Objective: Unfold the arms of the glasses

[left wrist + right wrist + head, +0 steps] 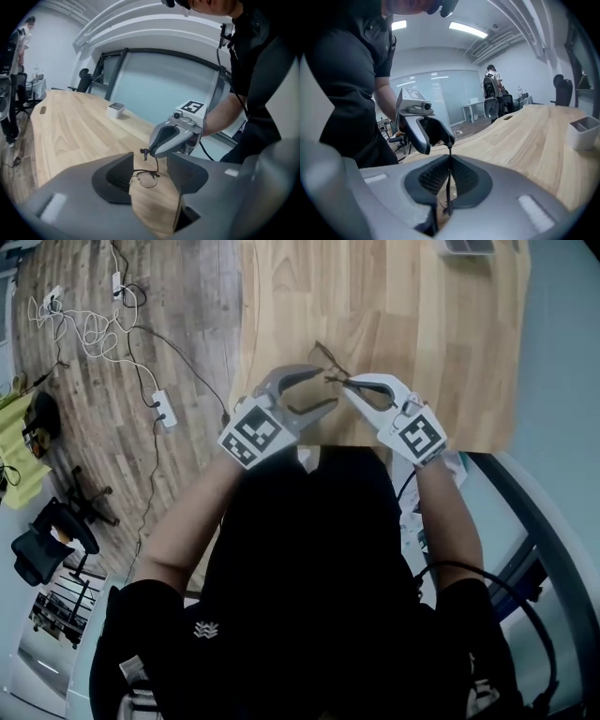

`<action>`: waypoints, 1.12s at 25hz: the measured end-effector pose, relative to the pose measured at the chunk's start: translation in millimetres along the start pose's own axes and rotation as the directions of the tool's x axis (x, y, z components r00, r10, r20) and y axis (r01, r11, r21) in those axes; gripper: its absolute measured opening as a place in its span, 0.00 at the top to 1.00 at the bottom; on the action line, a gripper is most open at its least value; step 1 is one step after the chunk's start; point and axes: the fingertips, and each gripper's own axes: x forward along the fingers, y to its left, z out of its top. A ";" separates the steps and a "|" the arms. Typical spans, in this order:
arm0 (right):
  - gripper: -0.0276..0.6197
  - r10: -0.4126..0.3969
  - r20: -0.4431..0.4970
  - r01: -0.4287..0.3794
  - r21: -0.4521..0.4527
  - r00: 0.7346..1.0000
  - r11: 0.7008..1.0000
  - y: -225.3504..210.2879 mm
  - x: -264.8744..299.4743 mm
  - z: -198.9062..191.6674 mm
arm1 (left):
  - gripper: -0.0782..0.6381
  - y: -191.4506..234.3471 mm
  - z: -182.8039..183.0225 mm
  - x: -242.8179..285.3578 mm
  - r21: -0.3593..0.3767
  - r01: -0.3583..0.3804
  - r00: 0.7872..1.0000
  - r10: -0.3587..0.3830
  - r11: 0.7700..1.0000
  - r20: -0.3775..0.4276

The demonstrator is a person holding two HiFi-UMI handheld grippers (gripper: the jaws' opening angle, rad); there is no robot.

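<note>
Thin dark-framed glasses (328,359) hang just above the wooden table (422,315) near its front edge. My right gripper (346,382) is shut on one slim arm of the glasses (449,186), which runs upright between its pads. In the left gripper view the lens rims (146,178) hang below the right gripper (152,151), close over the tabletop. My left gripper (328,386) stands open right beside the glasses, on their left. Its jaws (150,164) are wide apart and nothing is pressed between them.
A small white tray (115,110) sits far back on the table. The table's left edge (246,352) drops to a wood floor with cables and a power strip (164,409). Office chairs and a person (491,77) stand far behind.
</note>
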 end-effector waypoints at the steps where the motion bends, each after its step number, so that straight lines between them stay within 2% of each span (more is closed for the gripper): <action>1: 0.93 -0.001 0.010 0.001 0.001 1.000 1.000 -0.1 -2.1 0.7 | 0.57 -5.8 0.9 3.6 0.010 0.024 1.000 -0.024 1.000 -0.008; 3: 0.93 -0.007 0.025 0.006 0.008 1.000 1.000 -0.1 -6.7 2.0 | 0.57 -14.7 5.0 8.1 0.000 0.058 0.998 -0.058 0.998 -0.004; 8: 0.93 -0.016 0.029 0.016 0.002 0.999 1.000 5.8 -11.8 -0.8 | 0.57 -26.7 9.1 8.8 -0.150 0.111 0.993 -0.105 0.982 0.045; 11: 0.93 -0.030 0.037 0.029 0.025 0.999 0.999 9.3 -19.4 -2.2 | 0.57 -32.3 10.4 7.4 -0.196 0.116 0.993 -0.111 0.974 0.036; 19: 0.93 -0.073 0.062 0.070 0.042 0.995 0.997 17.5 -32.7 -5.0 | 0.57 -50.0 17.8 12.7 -0.170 0.159 0.987 -0.155 0.973 0.037; 23: 0.93 -0.093 0.063 0.091 0.030 0.994 0.995 21.9 -37.0 -6.5 | 0.57 -60.5 18.5 14.1 -0.184 0.176 0.984 -0.171 0.967 0.045; 26: 0.88 -0.100 0.044 0.099 0.023 0.994 0.995 28.7 -42.6 -11.8 | 0.57 -71.7 20.6 14.8 -0.155 0.199 0.980 -0.196 0.968 0.035; 28: 0.85 -0.119 0.014 0.119 -0.020 0.993 0.993 31.8 -48.9 -14.9 | 0.57 -80.2 19.8 15.9 -0.127 0.218 0.976 -0.217 0.968 0.018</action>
